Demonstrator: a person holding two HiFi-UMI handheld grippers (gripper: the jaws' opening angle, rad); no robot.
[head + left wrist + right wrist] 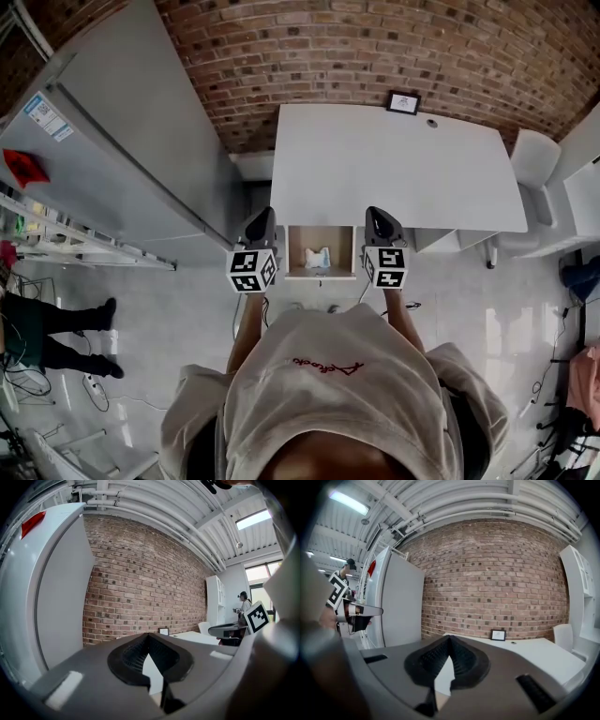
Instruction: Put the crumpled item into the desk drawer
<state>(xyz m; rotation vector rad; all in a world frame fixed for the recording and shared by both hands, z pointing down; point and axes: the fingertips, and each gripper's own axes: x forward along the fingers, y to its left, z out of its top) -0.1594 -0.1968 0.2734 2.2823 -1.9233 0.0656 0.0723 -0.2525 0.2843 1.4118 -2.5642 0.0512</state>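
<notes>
The white desk (403,169) stands against the brick wall, and its wooden drawer (321,273) is pulled open below the front edge. A pale crumpled item (317,257) lies inside the drawer. My left gripper (262,217) hangs just left of the drawer and my right gripper (376,216) just right of it, both above floor level and apart from the item. The left gripper (149,635) has its jaws closed together with nothing between them. The right gripper (450,638) is likewise shut and empty, pointing over the desk (534,653).
A tall grey fridge (122,141) stands to the left of the desk. A small picture frame (403,102) sits at the desk's back edge. A white chair (534,159) is at the right. A person's legs (56,333) and cables are on the floor at left.
</notes>
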